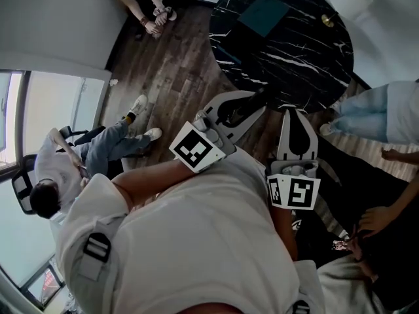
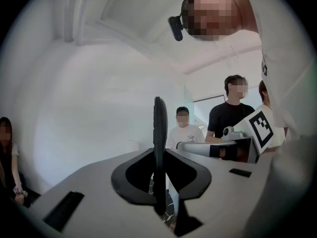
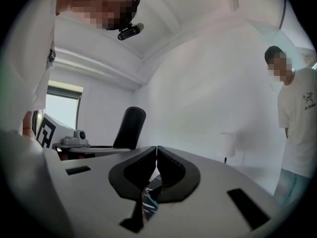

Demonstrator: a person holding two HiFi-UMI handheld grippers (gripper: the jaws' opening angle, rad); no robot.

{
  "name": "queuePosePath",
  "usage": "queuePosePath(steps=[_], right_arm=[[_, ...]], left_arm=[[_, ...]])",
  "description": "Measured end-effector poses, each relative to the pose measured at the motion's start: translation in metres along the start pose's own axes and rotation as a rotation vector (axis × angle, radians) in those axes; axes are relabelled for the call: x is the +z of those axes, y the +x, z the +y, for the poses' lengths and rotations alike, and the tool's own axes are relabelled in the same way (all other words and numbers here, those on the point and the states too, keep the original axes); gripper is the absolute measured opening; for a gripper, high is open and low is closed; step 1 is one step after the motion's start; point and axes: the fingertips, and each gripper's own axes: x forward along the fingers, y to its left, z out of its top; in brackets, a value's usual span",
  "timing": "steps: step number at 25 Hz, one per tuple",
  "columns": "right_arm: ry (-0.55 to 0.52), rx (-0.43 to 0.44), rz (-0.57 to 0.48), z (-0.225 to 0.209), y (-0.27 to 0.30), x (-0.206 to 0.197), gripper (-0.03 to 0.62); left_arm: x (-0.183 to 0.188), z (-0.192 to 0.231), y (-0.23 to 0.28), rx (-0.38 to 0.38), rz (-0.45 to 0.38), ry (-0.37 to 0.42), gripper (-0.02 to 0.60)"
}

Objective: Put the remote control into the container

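Both pairs of jaws are clenched with nothing between them. The left gripper (image 2: pixel 159 133) shows its two jaws pressed into one thin black edge, and the right gripper (image 3: pixel 156 150) has its tips meeting in a closed seam. I hold both close to the body, on the near side of the round black marble table (image 1: pixel 288 57), and both point towards it.

I cannot find the remote control in any view. On the far part of the table lies a flat teal thing (image 1: pixel 264 15), and beside it, nearer the far right rim, sits a small gold object (image 1: pixel 325 20). The teal thing may be the container, but I cannot tell this from here. I judge that the task has not begun.

Several things could go wrong. If I reach forward before I locate the remote, I may take the wrong object. If I come down with the jaws pressed together like this, they would push the remote across the smooth marble, not take it, so they must open first. A person in jeans (image 1: pixel 366 113) stands just beside the right rim of the table, and a wide swing of the right gripper could hit this person.
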Motion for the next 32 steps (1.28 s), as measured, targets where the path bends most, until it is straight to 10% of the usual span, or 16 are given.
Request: queuePosePath(steps=[15, 32], right_arm=[[0.004, -0.028, 0.007, -0.007, 0.141, 0.004, 0.012], [0.006, -0.056, 0.079, -0.028, 0.189, -0.026, 0.014]], left_arm=[[0.013, 0.136, 0.039, -0.026, 0.029, 0.001, 0.067], [-0.042, 0.186, 0.071, -0.079, 0.219, -0.015, 0.067]])
